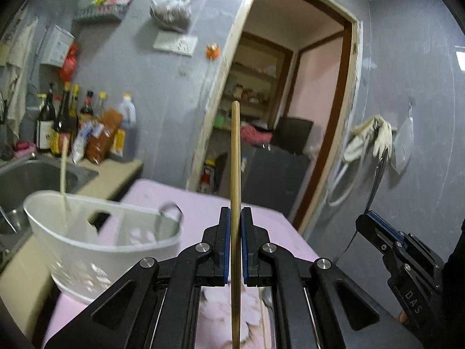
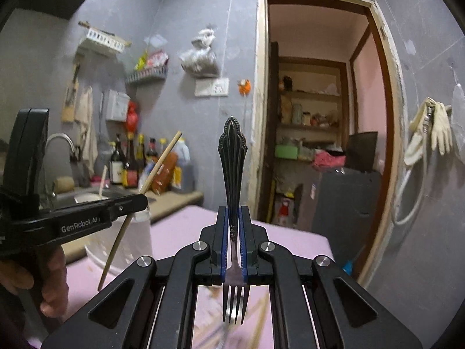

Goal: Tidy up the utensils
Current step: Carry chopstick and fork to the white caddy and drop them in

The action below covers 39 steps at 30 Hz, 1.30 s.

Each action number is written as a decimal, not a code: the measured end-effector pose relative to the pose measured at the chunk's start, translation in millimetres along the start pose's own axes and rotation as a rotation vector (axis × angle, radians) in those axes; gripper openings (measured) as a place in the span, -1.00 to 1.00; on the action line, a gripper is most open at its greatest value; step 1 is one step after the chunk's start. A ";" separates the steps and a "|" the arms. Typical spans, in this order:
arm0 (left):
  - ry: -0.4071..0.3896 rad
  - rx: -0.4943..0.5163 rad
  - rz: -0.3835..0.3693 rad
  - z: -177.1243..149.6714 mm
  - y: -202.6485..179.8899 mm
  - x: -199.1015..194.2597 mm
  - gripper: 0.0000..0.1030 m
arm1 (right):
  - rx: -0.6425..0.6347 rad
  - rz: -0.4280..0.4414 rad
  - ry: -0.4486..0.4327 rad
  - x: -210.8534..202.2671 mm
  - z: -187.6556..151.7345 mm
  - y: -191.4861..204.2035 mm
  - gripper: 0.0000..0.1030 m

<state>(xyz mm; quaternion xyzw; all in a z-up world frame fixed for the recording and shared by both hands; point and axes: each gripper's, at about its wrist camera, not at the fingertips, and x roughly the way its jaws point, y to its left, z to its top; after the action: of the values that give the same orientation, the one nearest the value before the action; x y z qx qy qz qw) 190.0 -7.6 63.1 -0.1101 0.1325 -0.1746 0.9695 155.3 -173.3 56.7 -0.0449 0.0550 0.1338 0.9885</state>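
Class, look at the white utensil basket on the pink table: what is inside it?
In the white utensil basket one pale chopstick stands leaning in the left compartment. The right compartment shows nothing through its open top, though the front wall hides its floor.

A home kitchen with grey walls

Sauce bottles crowd the counter just behind a steel sink; right of it, a doorway opens onto pantry shelves.

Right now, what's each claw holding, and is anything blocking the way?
Left gripper shut on chopstick. Right gripper shut on fork, tines toward the camera. White caddy on pink table, one chopstick already in. Nothing in the way.
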 end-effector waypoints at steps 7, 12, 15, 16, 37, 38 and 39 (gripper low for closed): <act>-0.106 -0.028 0.070 35.7 37.1 -14.8 -0.92 | 0.002 0.086 -0.067 12.0 24.8 23.0 -0.91; -0.166 -0.057 0.109 60.2 72.5 -21.7 -0.92 | 0.039 0.164 -0.114 31.9 43.3 42.4 -0.91; -0.198 -0.063 0.140 71.6 94.0 -23.4 -0.92 | 0.058 0.198 -0.135 44.2 51.1 53.1 -0.91; -0.206 -0.065 0.146 74.9 100.6 -23.6 -0.92 | 0.074 0.212 -0.142 49.3 53.7 56.8 -0.91; -0.232 -0.112 0.361 45.0 163.5 12.5 -0.92 | 0.166 0.301 -0.105 130.8 35.7 97.5 -0.91; -0.231 -0.107 0.362 42.2 163.1 12.7 -0.92 | 0.168 0.302 -0.100 133.0 32.6 97.5 -0.91; -0.232 -0.099 0.364 38.2 161.5 12.1 -0.91 | 0.169 0.302 -0.096 133.8 30.0 97.3 -0.91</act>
<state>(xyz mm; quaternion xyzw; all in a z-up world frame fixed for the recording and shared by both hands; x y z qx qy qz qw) 262.2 142.1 54.4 -0.1513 0.0463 0.0238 0.9871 260.1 -42.1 63.1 0.0536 0.0247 0.2776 0.9589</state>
